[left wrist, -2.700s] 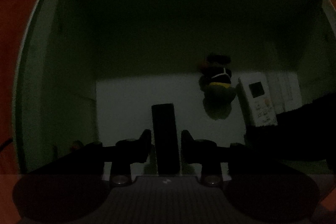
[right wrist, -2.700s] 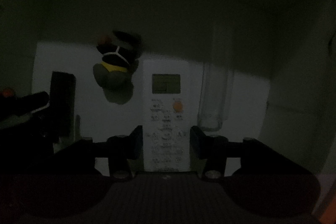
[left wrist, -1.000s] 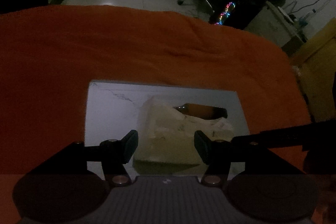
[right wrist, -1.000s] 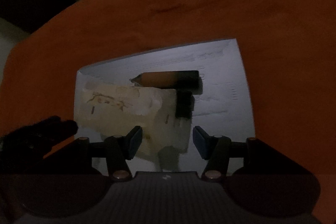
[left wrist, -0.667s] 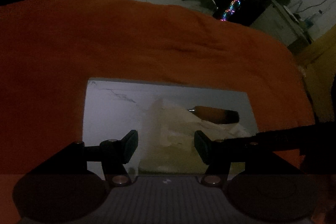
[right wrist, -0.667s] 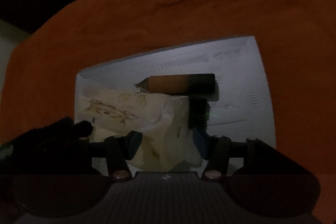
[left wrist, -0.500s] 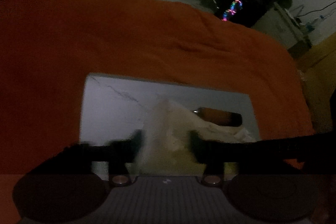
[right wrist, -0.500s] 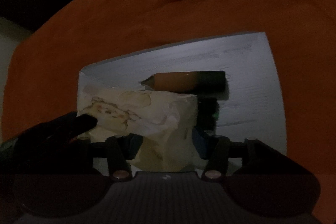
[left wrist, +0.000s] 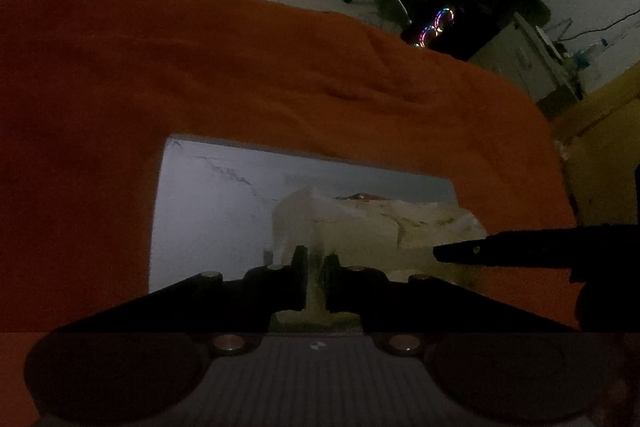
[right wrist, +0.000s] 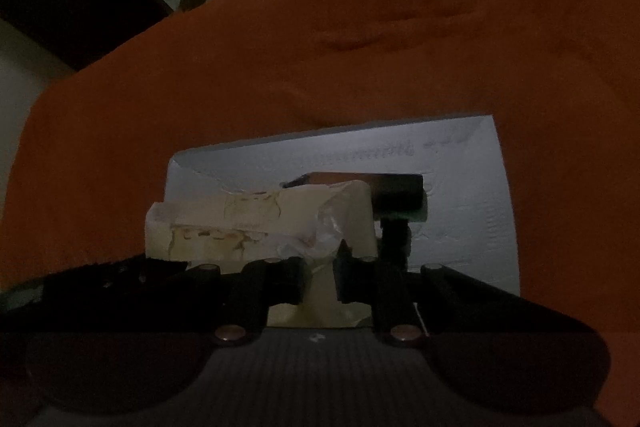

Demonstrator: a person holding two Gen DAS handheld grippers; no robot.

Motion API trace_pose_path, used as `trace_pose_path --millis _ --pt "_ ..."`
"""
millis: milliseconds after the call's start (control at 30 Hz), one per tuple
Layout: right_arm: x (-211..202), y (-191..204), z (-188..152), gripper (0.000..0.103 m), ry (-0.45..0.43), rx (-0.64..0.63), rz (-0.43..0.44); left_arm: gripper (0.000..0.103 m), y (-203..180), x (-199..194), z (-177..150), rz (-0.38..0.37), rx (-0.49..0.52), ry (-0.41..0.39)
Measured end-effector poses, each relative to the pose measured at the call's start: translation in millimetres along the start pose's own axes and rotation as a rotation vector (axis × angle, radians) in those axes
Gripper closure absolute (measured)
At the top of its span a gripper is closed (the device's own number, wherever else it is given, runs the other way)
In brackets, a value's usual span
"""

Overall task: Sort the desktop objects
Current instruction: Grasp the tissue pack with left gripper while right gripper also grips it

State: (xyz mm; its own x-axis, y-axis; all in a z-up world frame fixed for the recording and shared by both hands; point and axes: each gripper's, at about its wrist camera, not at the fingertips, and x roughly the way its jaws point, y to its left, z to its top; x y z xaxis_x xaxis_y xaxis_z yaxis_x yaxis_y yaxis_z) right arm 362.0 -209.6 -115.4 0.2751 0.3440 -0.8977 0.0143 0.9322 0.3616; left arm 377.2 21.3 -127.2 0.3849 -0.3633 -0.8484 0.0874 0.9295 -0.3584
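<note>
Left gripper (left wrist: 316,281) pinched narrow on one end of cream tissue pack (left wrist: 360,227); right gripper (right wrist: 322,279) clamped on its other end. Pack sits on white sheet (right wrist: 460,195) over orange cloth (right wrist: 280,67), brown marker (right wrist: 384,183) just behind

Marker (right wrist: 360,183) mostly hidden behind tissue pack (right wrist: 260,223)

Dim, underexposed fisheye views, edges bowed, foreground lost in shadow.
</note>
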Motion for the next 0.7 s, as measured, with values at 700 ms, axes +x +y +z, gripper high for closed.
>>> trace_pose_path --millis 700 --pt "-107.6 26.8 -101.0 0.088 -0.045 -0.090 0.056 0.097 -46.2 -127.8 -80.7 0.061 0.029 -0.061"
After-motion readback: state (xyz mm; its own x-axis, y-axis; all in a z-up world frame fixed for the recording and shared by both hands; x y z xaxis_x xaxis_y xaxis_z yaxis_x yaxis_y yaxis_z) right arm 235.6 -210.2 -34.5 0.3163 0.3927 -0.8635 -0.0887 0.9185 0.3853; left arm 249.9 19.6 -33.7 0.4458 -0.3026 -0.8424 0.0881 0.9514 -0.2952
